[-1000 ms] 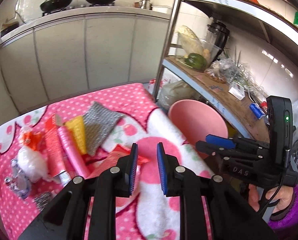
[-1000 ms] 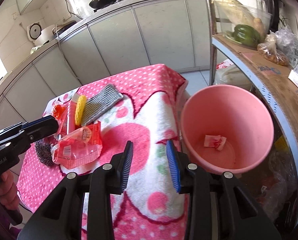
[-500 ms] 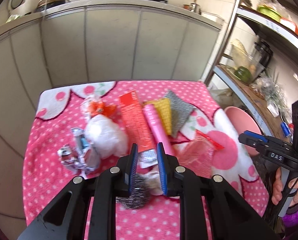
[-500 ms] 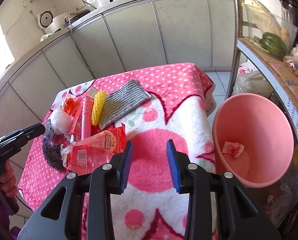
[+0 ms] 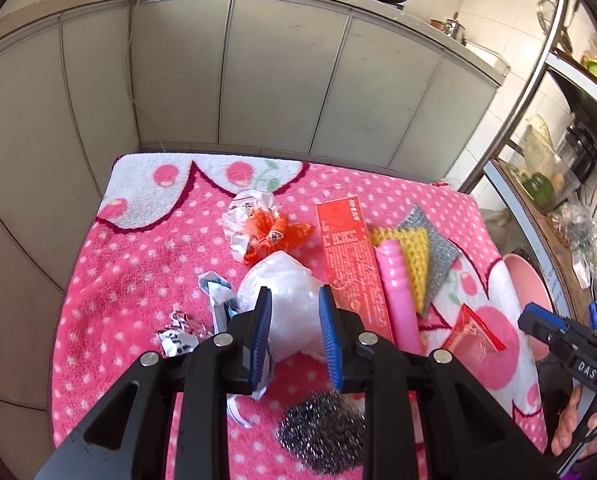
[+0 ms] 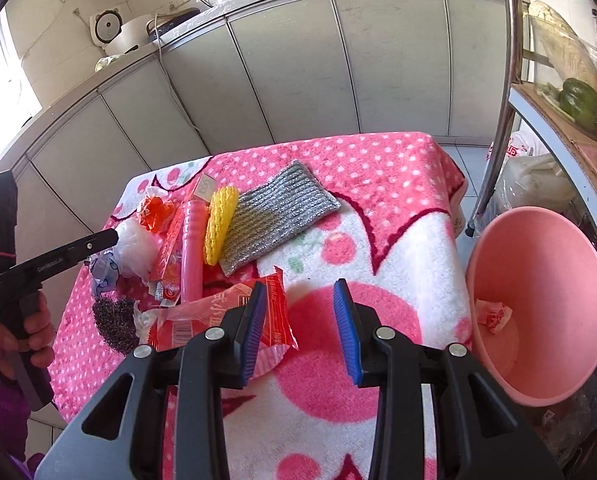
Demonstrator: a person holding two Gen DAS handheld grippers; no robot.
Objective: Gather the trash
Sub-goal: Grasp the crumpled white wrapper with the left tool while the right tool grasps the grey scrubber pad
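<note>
My left gripper (image 5: 294,312) is open, its jaws on either side of a crumpled white plastic bag (image 5: 286,288) on the pink blanket (image 5: 146,248); touching cannot be told. The bag also shows in the right wrist view (image 6: 136,246) with the left gripper's tip at it. My right gripper (image 6: 300,320) is open and empty above the blanket, beside a red snack wrapper (image 6: 218,316). The pink bin (image 6: 546,304) stands right of the table with a crumpled wrapper (image 6: 494,314) inside.
On the blanket lie an orange-and-white wrapper (image 5: 258,228), a red box (image 5: 350,256), a pink tube (image 5: 398,292), a yellow sponge (image 6: 218,224), a silver cloth (image 6: 278,212), a steel scourer (image 5: 322,432) and foil scraps (image 5: 178,336). A metal shelf rack (image 6: 506,80) stands right.
My left gripper has swung left from the bin side and come down over the white plastic bag. My right gripper has drawn back slightly; the bin now sits further right in its view.
</note>
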